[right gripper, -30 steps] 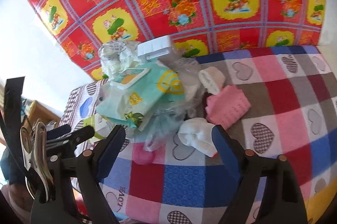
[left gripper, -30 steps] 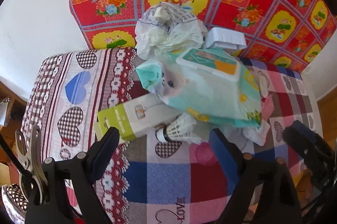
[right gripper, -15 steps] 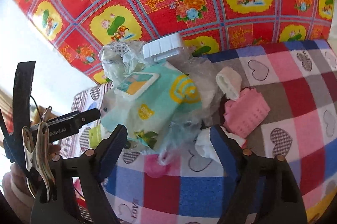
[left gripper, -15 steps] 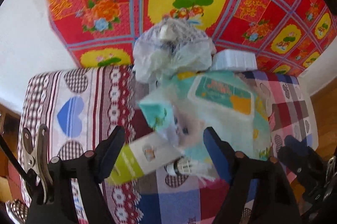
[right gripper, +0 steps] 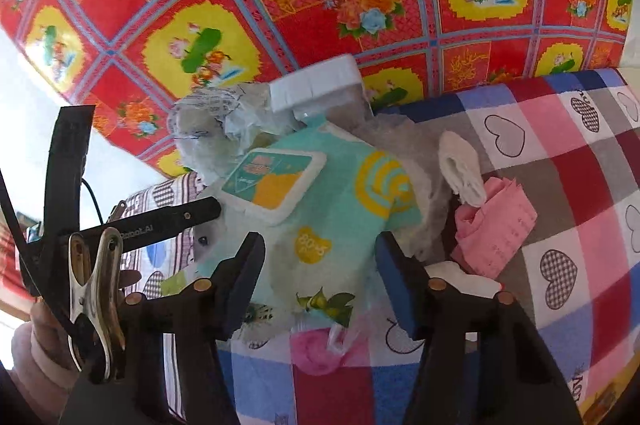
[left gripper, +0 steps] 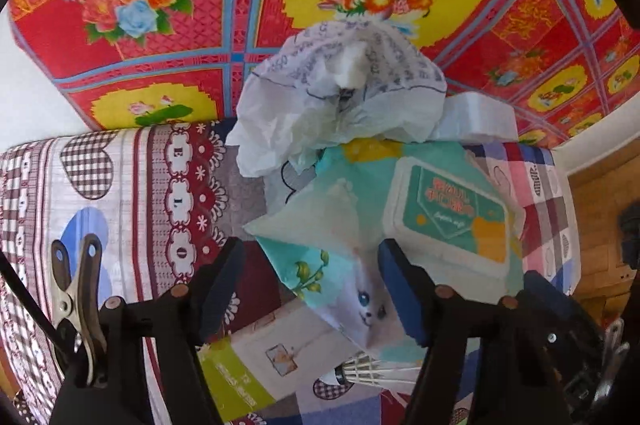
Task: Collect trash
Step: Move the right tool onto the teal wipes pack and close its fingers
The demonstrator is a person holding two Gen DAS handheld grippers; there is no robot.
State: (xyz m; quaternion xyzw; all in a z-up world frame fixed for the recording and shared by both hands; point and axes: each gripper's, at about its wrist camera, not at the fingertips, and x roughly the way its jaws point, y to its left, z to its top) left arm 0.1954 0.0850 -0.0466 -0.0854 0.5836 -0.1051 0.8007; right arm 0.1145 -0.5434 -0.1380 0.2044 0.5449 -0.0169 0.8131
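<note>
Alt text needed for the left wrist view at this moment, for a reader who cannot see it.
The left gripper is closing around one end of a teal wet-wipes pack printed with a kitten, its fingers not yet pressing. Behind the pack sits a crumpled white plastic bag; in front lie a green-and-white box and a shuttlecock, all on a heart-patterned bedsheet.

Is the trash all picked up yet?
Not yet. Nothing looks collected. Both the left gripper and right gripper are closing around the teal wet-wipes pack, pads not pressing yet. The crumpled white bag, pink folded paper and shuttlecock remain.
</note>
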